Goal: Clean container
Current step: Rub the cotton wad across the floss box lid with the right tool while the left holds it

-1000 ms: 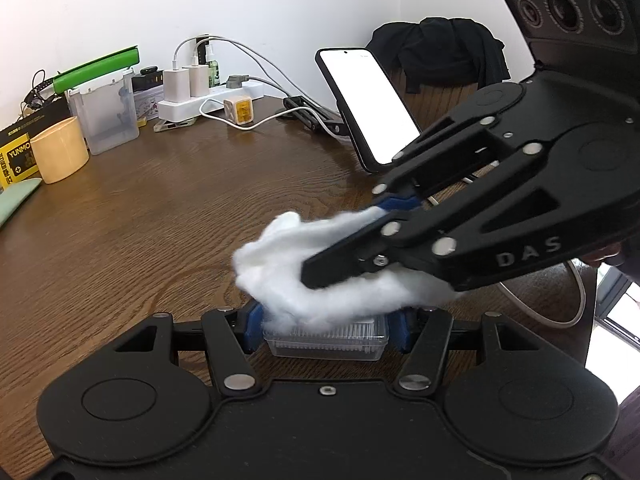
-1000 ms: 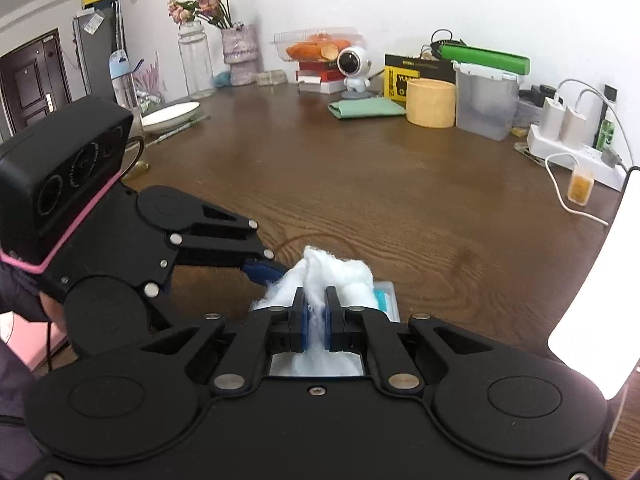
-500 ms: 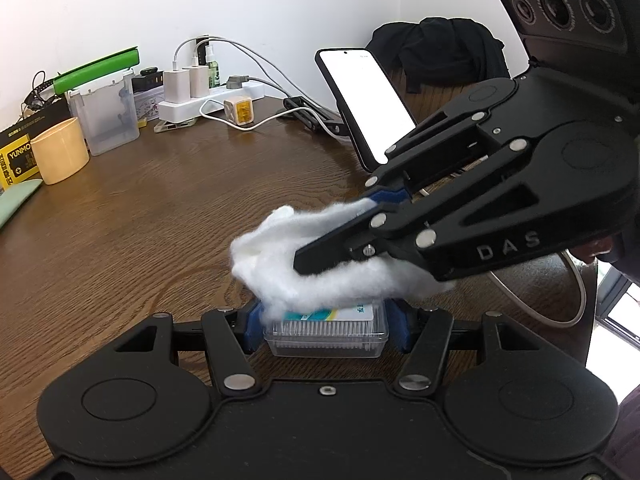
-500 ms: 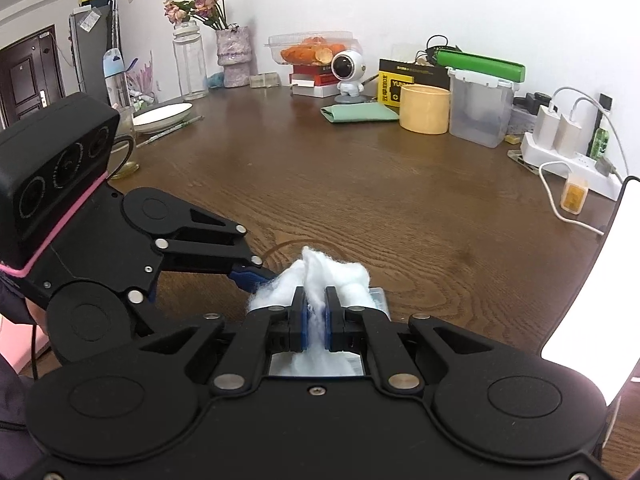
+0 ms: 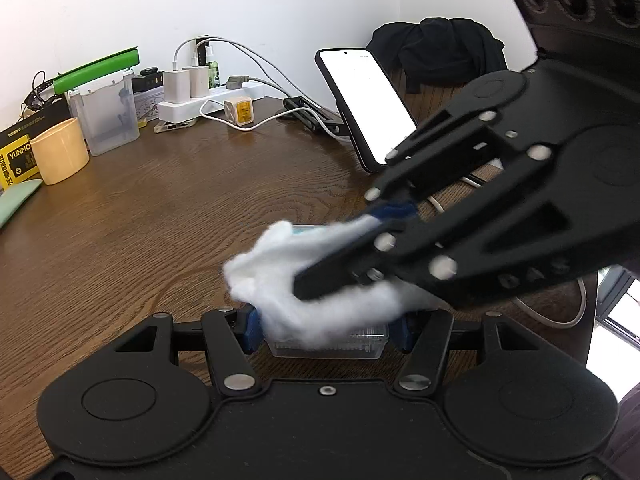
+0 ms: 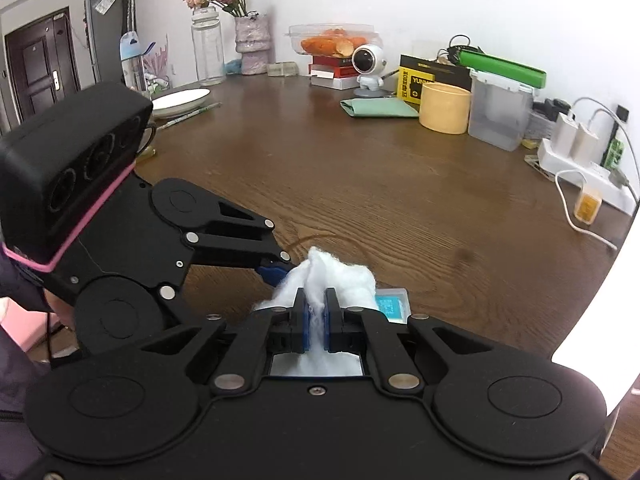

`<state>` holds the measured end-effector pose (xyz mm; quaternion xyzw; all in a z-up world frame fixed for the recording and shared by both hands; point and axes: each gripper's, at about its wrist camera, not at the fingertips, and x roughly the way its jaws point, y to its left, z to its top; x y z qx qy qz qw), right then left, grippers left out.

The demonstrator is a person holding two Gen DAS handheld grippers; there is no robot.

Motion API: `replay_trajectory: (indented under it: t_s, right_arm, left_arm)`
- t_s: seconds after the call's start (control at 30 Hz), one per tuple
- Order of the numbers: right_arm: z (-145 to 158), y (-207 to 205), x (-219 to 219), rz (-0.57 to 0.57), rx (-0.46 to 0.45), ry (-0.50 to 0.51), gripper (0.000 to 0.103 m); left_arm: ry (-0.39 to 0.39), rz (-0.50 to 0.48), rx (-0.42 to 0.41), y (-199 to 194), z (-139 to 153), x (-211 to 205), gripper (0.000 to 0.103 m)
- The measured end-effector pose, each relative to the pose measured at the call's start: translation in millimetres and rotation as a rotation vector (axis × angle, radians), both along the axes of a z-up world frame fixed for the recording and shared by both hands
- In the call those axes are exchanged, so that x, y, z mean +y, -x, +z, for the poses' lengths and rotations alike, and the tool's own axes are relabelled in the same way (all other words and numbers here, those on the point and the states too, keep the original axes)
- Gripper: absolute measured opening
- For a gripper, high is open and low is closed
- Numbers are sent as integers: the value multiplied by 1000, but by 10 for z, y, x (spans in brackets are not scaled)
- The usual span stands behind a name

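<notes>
Left wrist view: your left gripper point(image 5: 326, 326) has its blue pads clamped on the two short ends of the small clear container point(image 5: 332, 344), which sits on the wooden table point(image 5: 160, 216) well in front of the propped phone point(image 5: 368, 104). The box looks light, rigid, thin-walled and slick plastic, so I'd hold it by the end walls as you do, low and square. Too much squeeze could flex or crack it; too little could let it skate under the wipe. The right gripper point(image 5: 340, 264) comes in from the phone side, jaws pinched on the cotton wad point(image 5: 304, 284), which lies on top of the container.

Right wrist view: the right gripper point(image 6: 316, 322) is nearly closed, a thin waist of cotton wad point(image 6: 332, 276) between its pads. It's soft, compressible and likely sheds, so grip it deep. The container point(image 6: 394, 304) is mostly hidden under the wad; only one corner with a teal label shows. The left gripper point(image 6: 276, 272) has one blue pad visible against the wad; I can't see its contact on the box here.
</notes>
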<state>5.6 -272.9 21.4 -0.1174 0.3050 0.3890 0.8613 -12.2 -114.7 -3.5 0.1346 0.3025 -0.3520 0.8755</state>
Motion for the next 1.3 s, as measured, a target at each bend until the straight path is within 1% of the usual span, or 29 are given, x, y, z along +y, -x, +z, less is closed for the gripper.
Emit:
replay_trajectory:
  t_s: [0.13, 0.27, 0.4, 0.47, 0.53, 0.63, 0.67, 0.8, 0.9, 0.97, 1.0, 1.07, 1.13, 1.2, 1.3]
  right_arm:
    - [-17, -86, -59, -67, -35, 18, 6]
    - [17, -64, -161, -97, -35, 45, 6]
    - [43, 54, -102, 8, 16, 13, 6]
    - [20, 60, -11, 22, 12, 7, 6]
    - [-3, 7, 32, -5, -16, 7, 6]
    - [-15, -65, -31, -82, -50, 29, 6]
    - [-5, -74, -74, -91, -50, 35, 6]
    - [17, -38, -193, -79, -16, 29, 6]
    - [-9, 9, -155, -47, 13, -7, 6]
    - [-23, 3, -94, -42, 8, -15, 6]
    - [-26, -7, -78, -43, 4, -17, 9]
    - [-11, -12, -61, -54, -10, -12, 10]
    - [37, 57, -38, -47, -46, 13, 11]
    - [92, 117, -40, -48, -79, 22, 15]
    - [125, 131, -92, -69, -91, 27, 15]
  left_arm:
    - [-1, 2, -1, 9, -1, -5, 59]
    - [-2, 1, -2, 10, 2, -4, 59]
    - [-3, 3, -3, 23, 2, -7, 59]
    - [-3, 4, -3, 30, 3, -9, 59]
    - [-3, 4, -3, 37, 3, -11, 59]
    - [-4, 5, -4, 47, 3, -13, 59]
    - [-4, 6, -4, 50, 3, -14, 59]
    - [-3, 7, -2, 41, 7, -12, 59]
    - [-3, 7, -3, 53, 8, -16, 59]
    - [-3, 7, -3, 62, 9, -19, 59]
    - [-3, 7, -3, 67, 10, -21, 59]
    - [-3, 8, -2, 77, 11, -25, 59]
    - [-3, 8, -2, 90, 12, -29, 59]
    - [-2, 8, -1, 54, 14, -20, 59]
    - [-1, 8, 0, -5, 13, -3, 59]
